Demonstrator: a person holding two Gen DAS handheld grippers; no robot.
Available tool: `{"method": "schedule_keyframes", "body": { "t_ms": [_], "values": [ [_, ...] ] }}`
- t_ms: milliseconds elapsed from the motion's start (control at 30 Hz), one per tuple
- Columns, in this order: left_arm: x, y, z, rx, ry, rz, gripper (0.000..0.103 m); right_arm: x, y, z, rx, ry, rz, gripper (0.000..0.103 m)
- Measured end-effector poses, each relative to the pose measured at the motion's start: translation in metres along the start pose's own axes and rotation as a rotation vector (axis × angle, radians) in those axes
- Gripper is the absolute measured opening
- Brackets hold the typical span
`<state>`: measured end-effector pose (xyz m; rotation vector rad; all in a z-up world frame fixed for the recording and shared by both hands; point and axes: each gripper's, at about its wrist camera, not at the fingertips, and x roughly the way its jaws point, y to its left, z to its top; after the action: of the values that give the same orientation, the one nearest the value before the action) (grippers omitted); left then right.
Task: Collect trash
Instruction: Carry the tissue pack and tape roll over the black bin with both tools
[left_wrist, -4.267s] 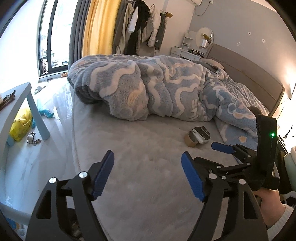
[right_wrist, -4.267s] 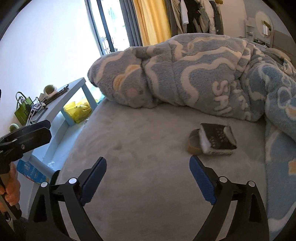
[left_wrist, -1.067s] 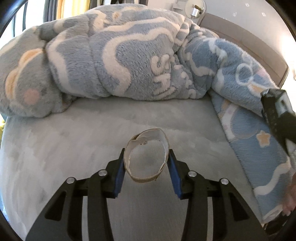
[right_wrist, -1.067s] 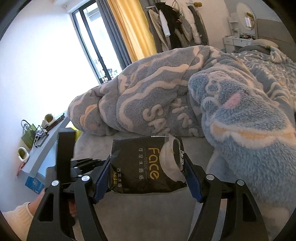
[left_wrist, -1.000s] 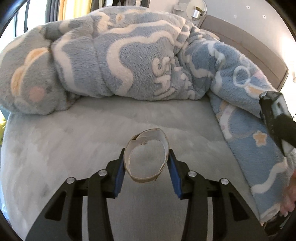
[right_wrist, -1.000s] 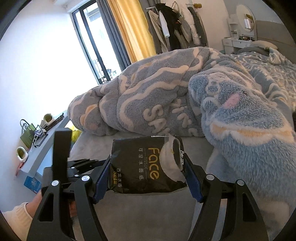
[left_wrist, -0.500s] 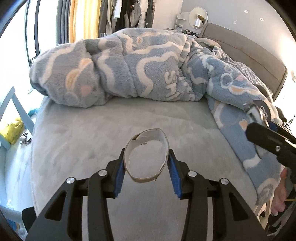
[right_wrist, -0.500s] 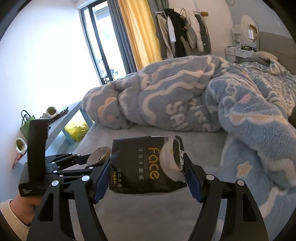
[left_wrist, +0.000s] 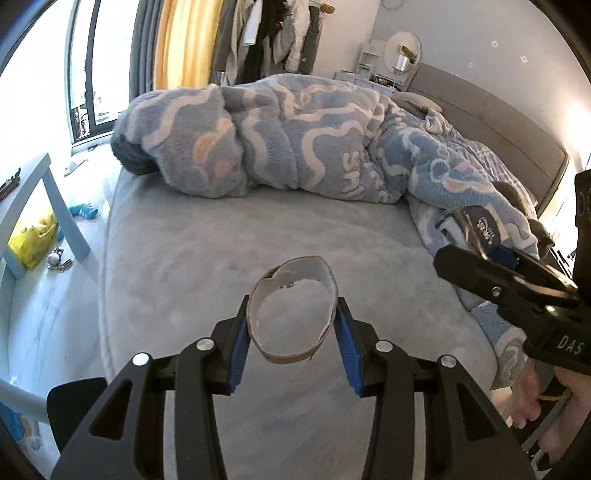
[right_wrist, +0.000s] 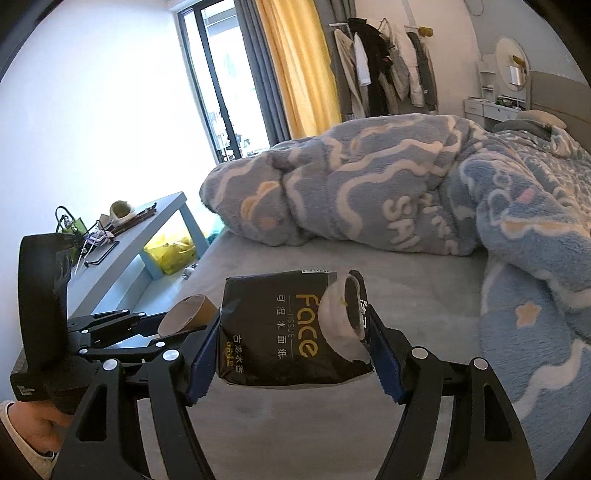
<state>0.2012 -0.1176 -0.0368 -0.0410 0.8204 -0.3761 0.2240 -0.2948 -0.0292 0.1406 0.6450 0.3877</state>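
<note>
The black tissue pack (right_wrist: 291, 334) is showing "Face TISSUE" in gold with Chinese characters beside it; its torn end is exposing white tissue. The right gripper (right_wrist: 291, 354) is clamping it between blue pads, up off the grey bed (right_wrist: 406, 288). The left gripper (left_wrist: 291, 343) is squeezing a thin cardboard tape ring (left_wrist: 293, 325) into an oval, above the bed's near edge. A fluffy blue blanket (left_wrist: 295, 140) lettered "SA" is lying bunched across the bed's far side. "DAS" is reading on the right gripper's body.

cardboard ring (left_wrist: 293, 308): squashed (torn edge) | tissue pack (right_wrist: 291, 334): black, crumpled
</note>
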Motion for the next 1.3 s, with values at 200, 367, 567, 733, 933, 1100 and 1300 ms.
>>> {"method": "schedule_keyframes", "body": {
  "t_ms": [200,367,567,733,933,1100,1300],
  "values": [
    [-0.021,0.021,-0.007,-0.018,-0.014,0.012,0.046,0.007,0.027,0.0,-0.016,0.006,0.013,0.072],
    [-0.037,0.037,-0.013,-0.032,-0.024,0.021,0.046,0.013,0.047,-0.005,-0.026,0.021,0.023,0.072],
    [-0.053,0.058,-0.024,-0.05,-0.03,0.035,0.046,0.021,0.074,-0.009,-0.044,0.035,0.042,0.072],
    [-0.062,0.081,-0.037,-0.063,-0.018,0.061,0.046,0.03,0.1,-0.013,-0.066,0.051,0.063,0.072],
    [-0.069,0.12,-0.051,-0.087,0.007,0.097,0.046,0.044,0.131,-0.014,-0.085,0.067,0.092,0.072],
    [-0.072,0.155,-0.063,-0.109,0.038,0.14,0.046,0.06,0.16,-0.014,-0.107,0.085,0.124,0.072],
    [-0.068,0.199,-0.085,-0.178,0.123,0.156,0.046,0.08,0.197,-0.013,-0.129,0.108,0.165,0.072]
  ]
}}
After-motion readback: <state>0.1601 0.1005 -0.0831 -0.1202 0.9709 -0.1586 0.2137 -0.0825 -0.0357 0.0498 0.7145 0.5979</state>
